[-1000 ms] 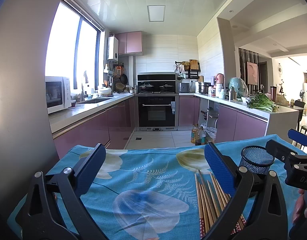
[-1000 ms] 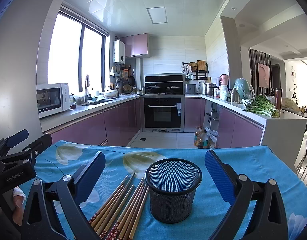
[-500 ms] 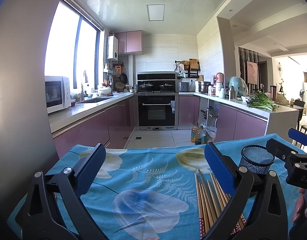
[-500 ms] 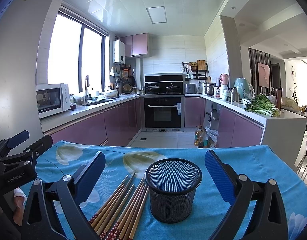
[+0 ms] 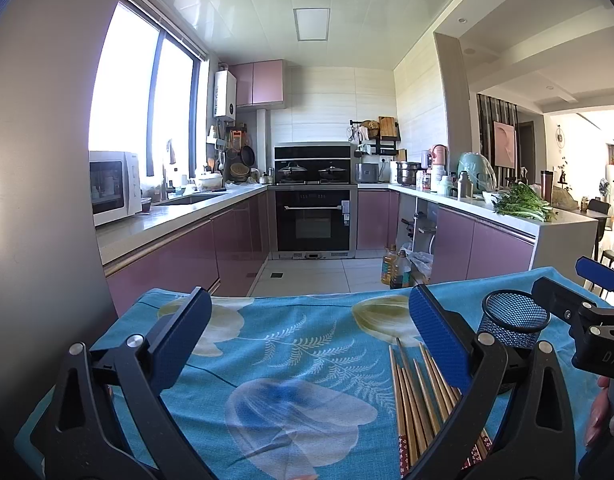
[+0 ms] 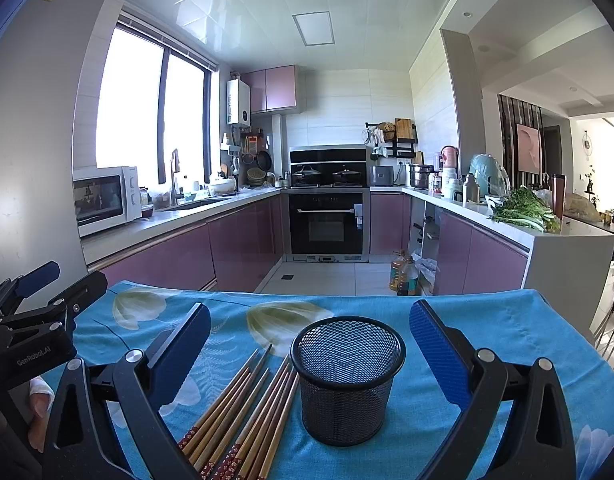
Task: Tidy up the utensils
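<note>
The right gripper (image 6: 310,344) hangs low over the table with its blue pads spread wide and nothing between them; the black mesh holder (image 6: 347,376) sits framed in that gap, upright, which reads as a lining-up pose for steadying or gripping the cup. The left gripper (image 5: 307,334) is likewise spread apart and empty, aimed at bare blue floral tablecloth (image 5: 291,360), with its right finger crossing in front of the chopsticks (image 5: 421,396). I judge it is staged there because the sticks are its job: they lie flat in a loose bundle just left of the holder, patterned ends toward the person, tips fanning away.

In the right wrist view the chopsticks (image 6: 243,412) come close to the holder's base on its left; whether the nearest one touches the mesh I cannot tell, since the fisheye bends that edge. The holder appears to be empty, so the sorting has not yet begun. In the left wrist view the holder (image 5: 515,322) stands to the right of the sticks, with the other gripper's body beyond it.

Against the frames from a second and half a second ago, almost nothing differs: both grippers keep the same spread and the same height, the chopsticks lie in the same fan, and the holder has not shifted. At most the left view drifts a touch.
</note>
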A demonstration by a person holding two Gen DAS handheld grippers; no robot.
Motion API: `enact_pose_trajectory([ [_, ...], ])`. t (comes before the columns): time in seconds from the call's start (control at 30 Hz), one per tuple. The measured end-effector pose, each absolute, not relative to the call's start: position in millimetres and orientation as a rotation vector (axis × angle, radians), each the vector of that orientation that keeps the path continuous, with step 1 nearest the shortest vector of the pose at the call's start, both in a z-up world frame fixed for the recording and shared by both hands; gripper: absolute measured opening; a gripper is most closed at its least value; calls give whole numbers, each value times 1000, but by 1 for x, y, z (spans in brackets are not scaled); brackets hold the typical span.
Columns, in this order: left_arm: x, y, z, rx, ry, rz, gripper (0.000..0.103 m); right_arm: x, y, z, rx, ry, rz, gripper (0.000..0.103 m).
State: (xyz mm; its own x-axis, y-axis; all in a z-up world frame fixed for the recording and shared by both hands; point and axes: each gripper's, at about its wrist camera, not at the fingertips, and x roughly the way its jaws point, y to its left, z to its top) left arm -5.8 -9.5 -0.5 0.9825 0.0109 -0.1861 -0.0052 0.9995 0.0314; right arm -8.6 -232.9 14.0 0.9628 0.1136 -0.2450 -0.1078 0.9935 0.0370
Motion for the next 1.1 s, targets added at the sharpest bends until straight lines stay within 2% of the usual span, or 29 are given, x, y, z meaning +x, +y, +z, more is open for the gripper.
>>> enact_pose_trajectory([
  [1.1, -1, -10, -4, 41, 249, -6, 97, -9, -235, 11, 24, 305, 153, 96],
])
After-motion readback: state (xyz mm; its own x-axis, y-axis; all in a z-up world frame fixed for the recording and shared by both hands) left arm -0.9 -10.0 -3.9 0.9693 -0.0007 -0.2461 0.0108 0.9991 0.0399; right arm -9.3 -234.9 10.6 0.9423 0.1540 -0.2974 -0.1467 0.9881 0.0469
